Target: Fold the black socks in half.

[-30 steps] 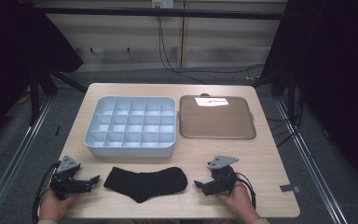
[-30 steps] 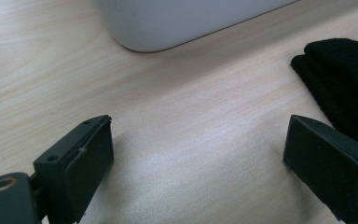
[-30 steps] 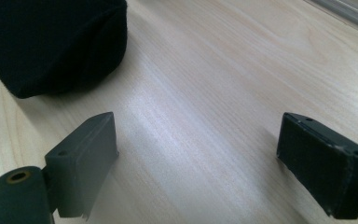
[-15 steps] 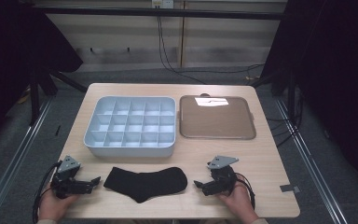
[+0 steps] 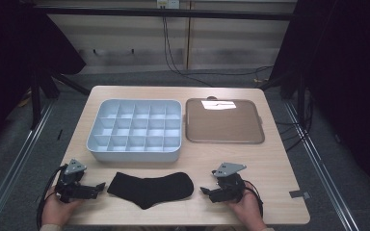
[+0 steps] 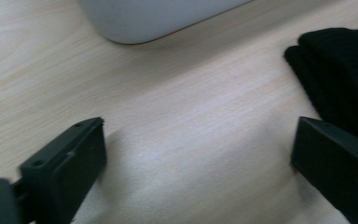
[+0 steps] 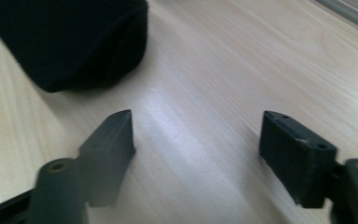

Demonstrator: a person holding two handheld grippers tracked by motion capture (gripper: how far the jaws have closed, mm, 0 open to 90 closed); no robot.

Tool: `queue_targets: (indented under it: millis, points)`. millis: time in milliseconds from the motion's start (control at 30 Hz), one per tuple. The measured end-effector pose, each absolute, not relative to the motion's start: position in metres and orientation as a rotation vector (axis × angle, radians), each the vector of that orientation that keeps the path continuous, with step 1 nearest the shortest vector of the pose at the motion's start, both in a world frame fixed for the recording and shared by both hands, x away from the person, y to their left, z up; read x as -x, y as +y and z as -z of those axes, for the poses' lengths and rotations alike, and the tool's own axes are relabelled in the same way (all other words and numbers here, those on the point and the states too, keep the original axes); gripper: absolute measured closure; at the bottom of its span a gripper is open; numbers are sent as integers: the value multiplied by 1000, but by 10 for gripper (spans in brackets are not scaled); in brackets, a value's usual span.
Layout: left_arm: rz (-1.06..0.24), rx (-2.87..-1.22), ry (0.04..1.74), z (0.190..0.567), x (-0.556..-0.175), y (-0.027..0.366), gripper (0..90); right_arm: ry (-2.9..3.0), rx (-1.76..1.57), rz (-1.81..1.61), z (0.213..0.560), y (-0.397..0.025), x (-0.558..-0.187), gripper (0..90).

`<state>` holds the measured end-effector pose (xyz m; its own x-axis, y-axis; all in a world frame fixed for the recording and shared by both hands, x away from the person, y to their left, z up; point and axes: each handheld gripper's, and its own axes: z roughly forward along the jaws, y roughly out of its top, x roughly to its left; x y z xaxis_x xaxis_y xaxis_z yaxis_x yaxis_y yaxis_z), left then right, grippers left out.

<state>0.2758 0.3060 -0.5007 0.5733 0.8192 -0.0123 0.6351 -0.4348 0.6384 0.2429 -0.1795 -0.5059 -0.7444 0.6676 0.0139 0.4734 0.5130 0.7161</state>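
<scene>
A soft, knitted black sock (image 5: 150, 188) lies flat on the pale wooden bench (image 5: 274, 163), its long way running left to right, rounded toe toward the right claw (image 5: 206, 190). It sits between both claws. The left claw (image 5: 100, 186) and right claw are wide open, holding nothing.

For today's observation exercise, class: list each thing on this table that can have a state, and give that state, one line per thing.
Black sock: lying flat on the table, ungripped.
Divided bin: upright, compartments empty.
Brown tray: flat, nothing on it.
Left gripper: open, holding nothing, beside the sock's left end.
Right gripper: open, holding nothing, beside the sock's right end.
</scene>
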Motion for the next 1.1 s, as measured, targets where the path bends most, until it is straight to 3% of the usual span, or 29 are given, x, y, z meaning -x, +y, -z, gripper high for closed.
queue_targets:
  millis: [100, 500, 733, 833, 1100]
  points:
    - [-387, -2210, 1143, 498, -275, 306, 165, 2505, -939, -1060, 504, -176, -240, 330]
    - [-264, -2210, 1216, 476, -266, 300, 288, 2575, -868, -1108, 498, -166, -240, 513]
    - [-207, -2202, 1257, 466, -265, 291, 303, 2596, -835, -1140, 496, -163, -239, 625]
    - [-193, -2194, 1294, 464, -266, 289, 314, 2607, -828, -1136, 495, -165, -238, 730]
    - [-163, -2187, 1297, 460, -267, 279, 335, 2622, -820, -1124, 496, -165, -236, 851]
